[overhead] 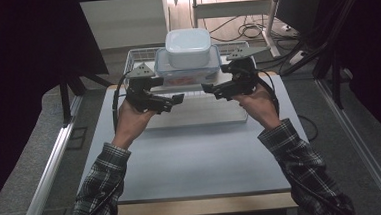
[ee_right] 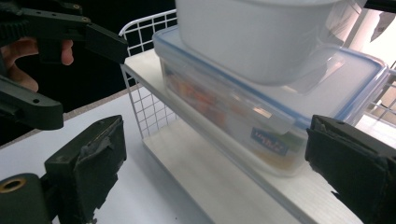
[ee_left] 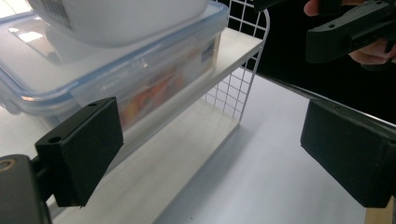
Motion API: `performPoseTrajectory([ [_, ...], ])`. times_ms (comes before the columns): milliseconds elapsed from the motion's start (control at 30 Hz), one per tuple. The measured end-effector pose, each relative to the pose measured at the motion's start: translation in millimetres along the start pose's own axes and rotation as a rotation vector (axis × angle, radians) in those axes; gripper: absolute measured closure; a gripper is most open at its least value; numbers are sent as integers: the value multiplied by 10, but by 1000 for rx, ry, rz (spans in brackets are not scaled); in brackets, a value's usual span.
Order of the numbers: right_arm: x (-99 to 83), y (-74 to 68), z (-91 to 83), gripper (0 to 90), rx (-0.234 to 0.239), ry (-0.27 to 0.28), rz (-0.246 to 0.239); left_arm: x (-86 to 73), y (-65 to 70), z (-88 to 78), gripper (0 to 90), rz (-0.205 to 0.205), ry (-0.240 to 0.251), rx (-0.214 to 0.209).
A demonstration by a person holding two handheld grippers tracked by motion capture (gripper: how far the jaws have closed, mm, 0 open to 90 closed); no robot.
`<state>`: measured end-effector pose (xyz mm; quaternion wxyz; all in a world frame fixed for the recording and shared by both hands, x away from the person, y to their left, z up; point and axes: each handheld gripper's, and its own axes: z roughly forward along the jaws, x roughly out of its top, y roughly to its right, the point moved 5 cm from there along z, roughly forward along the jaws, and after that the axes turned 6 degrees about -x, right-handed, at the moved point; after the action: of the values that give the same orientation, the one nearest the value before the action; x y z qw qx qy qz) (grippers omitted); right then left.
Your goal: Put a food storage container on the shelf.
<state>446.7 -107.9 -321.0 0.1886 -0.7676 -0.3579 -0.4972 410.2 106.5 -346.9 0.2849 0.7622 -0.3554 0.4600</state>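
Stacked containers block the shelf; table front open

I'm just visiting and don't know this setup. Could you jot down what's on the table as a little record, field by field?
surface: grey table
rack: white wire shelf with a wooden board, at the table's far edge
lower container: clear box with a blue-rimmed lid, standing on the shelf board
upper container: white tub, stacked on the clear box's lid
left gripper: fingers open, in front of the box, holding nothing
right gripper: fingers open, in front of the box, holding nothing
contents of clear box: something colourful, too blurred to name
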Motion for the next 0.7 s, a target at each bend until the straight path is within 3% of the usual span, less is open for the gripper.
performPoseTrajectory([
  [700,-394,-115,-158,41,27,-14,-5,-336,228,-71,53,22,1,-17],
])
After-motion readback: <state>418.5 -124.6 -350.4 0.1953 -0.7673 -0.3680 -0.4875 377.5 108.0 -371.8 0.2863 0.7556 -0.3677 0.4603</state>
